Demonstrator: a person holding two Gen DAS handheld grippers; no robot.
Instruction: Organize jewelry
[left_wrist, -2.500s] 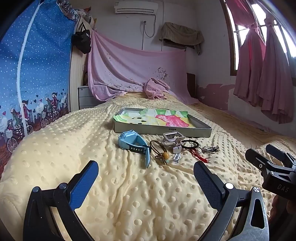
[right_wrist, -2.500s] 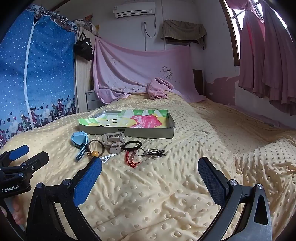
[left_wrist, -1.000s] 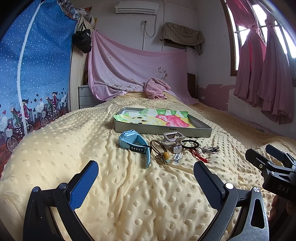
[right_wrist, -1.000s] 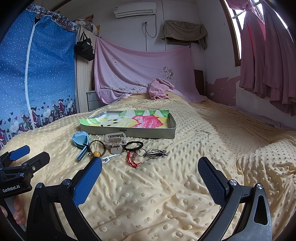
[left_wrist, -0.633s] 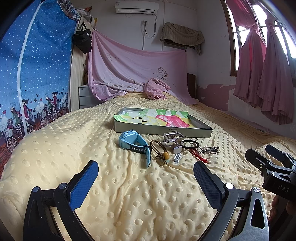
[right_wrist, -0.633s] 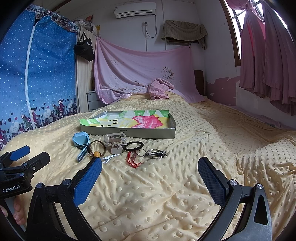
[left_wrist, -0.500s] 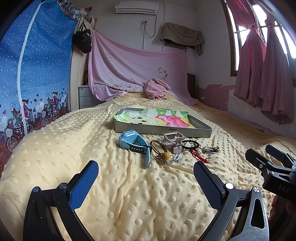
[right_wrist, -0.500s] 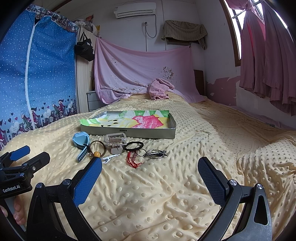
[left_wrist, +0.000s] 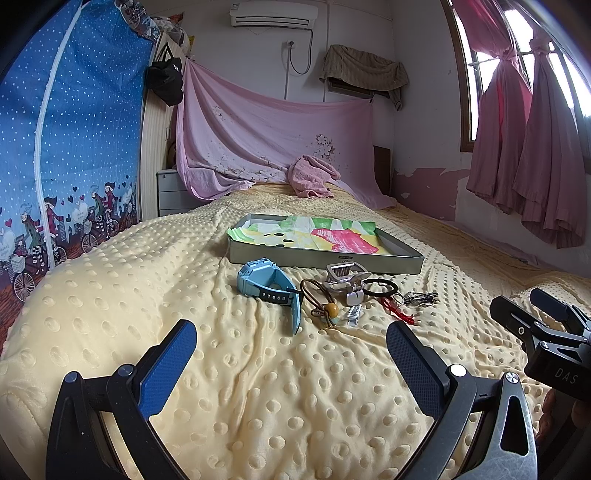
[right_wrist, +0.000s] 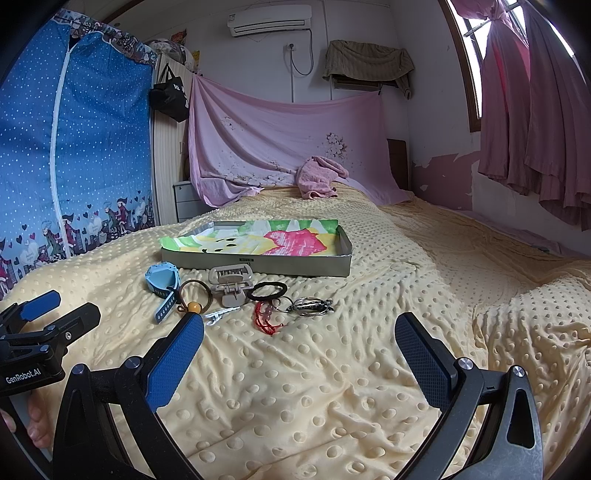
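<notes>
A flat grey tray (left_wrist: 317, 259) (right_wrist: 258, 266) lined with colourful paper lies on the yellow dotted blanket. In front of it lie a blue watch (left_wrist: 267, 286) (right_wrist: 162, 280), a brown hair tie with an amber bead (left_wrist: 320, 298) (right_wrist: 194, 295), a beige hair claw (left_wrist: 347, 280) (right_wrist: 231, 282), a black hair tie (left_wrist: 380, 287) (right_wrist: 266, 290), a red cord bracelet (left_wrist: 399, 312) (right_wrist: 266, 319), a silver chain (left_wrist: 419, 297) (right_wrist: 310, 306) and a small metal clip (left_wrist: 354, 315) (right_wrist: 218, 315). My left gripper (left_wrist: 291, 349) (right_wrist: 37, 314) and right gripper (right_wrist: 299, 347) (left_wrist: 535, 306) are open, empty, short of the items.
The yellow blanket (left_wrist: 147, 295) covers the whole bed. A pink towel (left_wrist: 312, 177) and a pink sheet hang at the far end. A blue zip wardrobe (left_wrist: 66, 147) stands at the left, pink curtains (left_wrist: 528, 155) at the right.
</notes>
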